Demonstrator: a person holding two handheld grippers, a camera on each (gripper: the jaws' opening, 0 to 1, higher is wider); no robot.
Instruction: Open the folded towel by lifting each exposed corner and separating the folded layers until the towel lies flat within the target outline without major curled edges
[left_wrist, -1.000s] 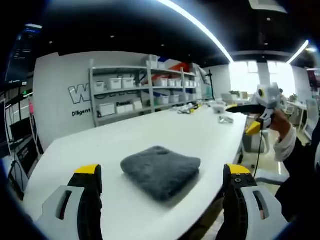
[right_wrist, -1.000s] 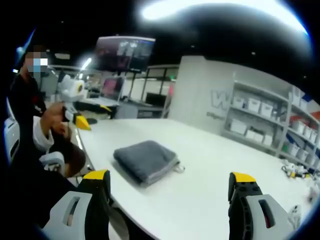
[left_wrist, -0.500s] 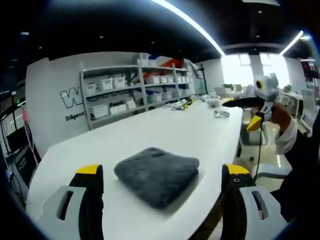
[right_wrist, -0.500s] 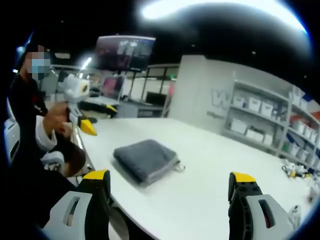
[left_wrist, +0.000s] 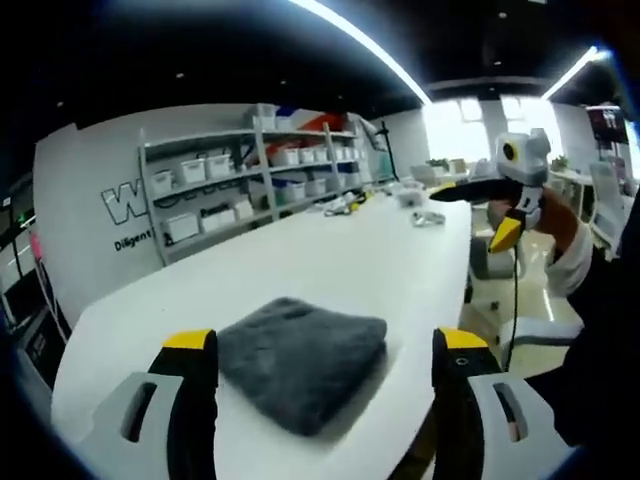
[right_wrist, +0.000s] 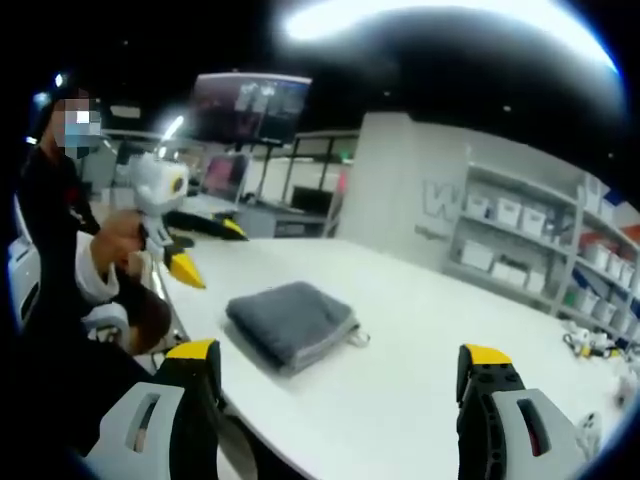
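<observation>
A folded dark grey towel (left_wrist: 300, 360) lies on the white table (left_wrist: 330, 250) near its front edge. My left gripper (left_wrist: 325, 340) is open, its yellow-tipped jaws standing wide on either side of the towel's near end, with nothing held. In the right gripper view the towel (right_wrist: 290, 320) rests left of centre with a small loop (right_wrist: 358, 337) at one corner. My right gripper (right_wrist: 340, 352) is open and empty, held short of the towel. The left gripper (right_wrist: 210, 250) comes in from the left, just beside the towel. The right gripper (left_wrist: 485, 212) hovers off the table's right edge.
Shelves with white bins (left_wrist: 250, 170) line the back wall. Small loose items (left_wrist: 420, 200) lie at the table's far end. A person's sleeve and hand (right_wrist: 100, 260) hold the left gripper beside a chair (right_wrist: 20, 275). A screen (right_wrist: 245, 105) hangs behind.
The left gripper has moved closer to the towel, lower and further in, and the towel now sits between its jaws in its own view. The towel itself has not moved.
</observation>
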